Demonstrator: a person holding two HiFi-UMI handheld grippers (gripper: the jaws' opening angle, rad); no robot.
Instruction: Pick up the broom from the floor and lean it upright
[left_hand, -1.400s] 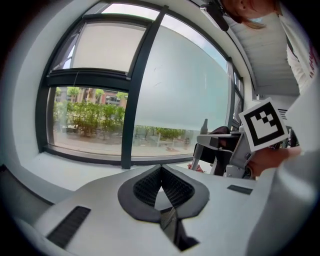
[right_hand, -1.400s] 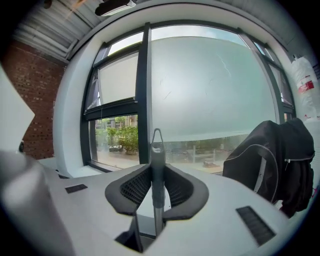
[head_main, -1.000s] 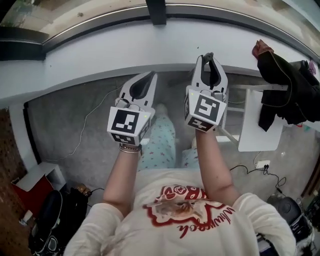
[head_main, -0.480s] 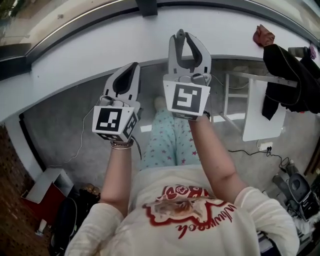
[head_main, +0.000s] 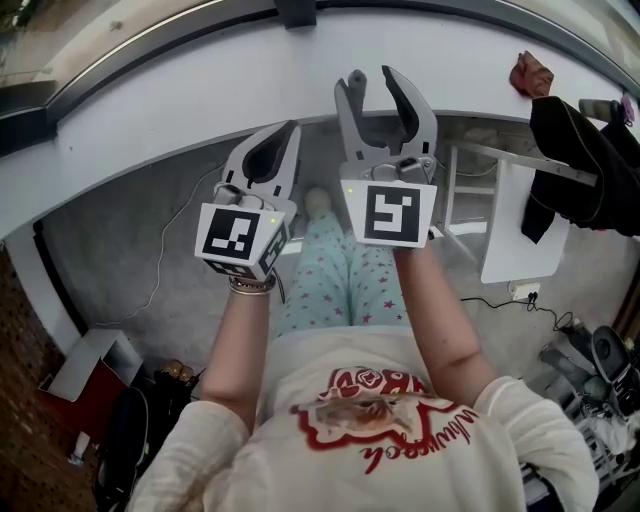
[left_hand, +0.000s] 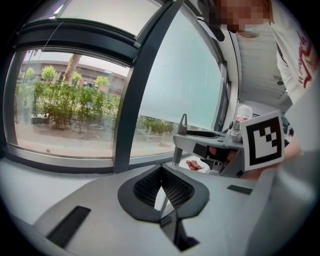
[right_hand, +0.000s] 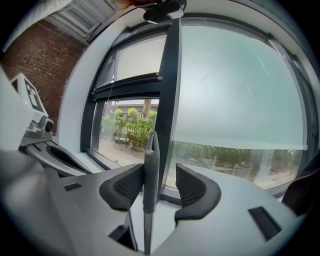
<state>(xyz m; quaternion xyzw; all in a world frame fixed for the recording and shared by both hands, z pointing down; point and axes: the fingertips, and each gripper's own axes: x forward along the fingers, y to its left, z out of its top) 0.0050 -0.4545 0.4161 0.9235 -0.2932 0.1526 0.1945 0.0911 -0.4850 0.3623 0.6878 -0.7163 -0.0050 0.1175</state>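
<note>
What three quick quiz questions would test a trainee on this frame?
1. True or false: the left gripper has its jaws together with nothing between them.
2. What stands between the right gripper's jaws? A) a cable B) a broom handle C) a jacket
3. Fill in: the broom handle stands ___ in front of the window.

Key: 1 true. 2 B; those jaws are opening, and the far pad is clear of the handle. 3 upright.
</note>
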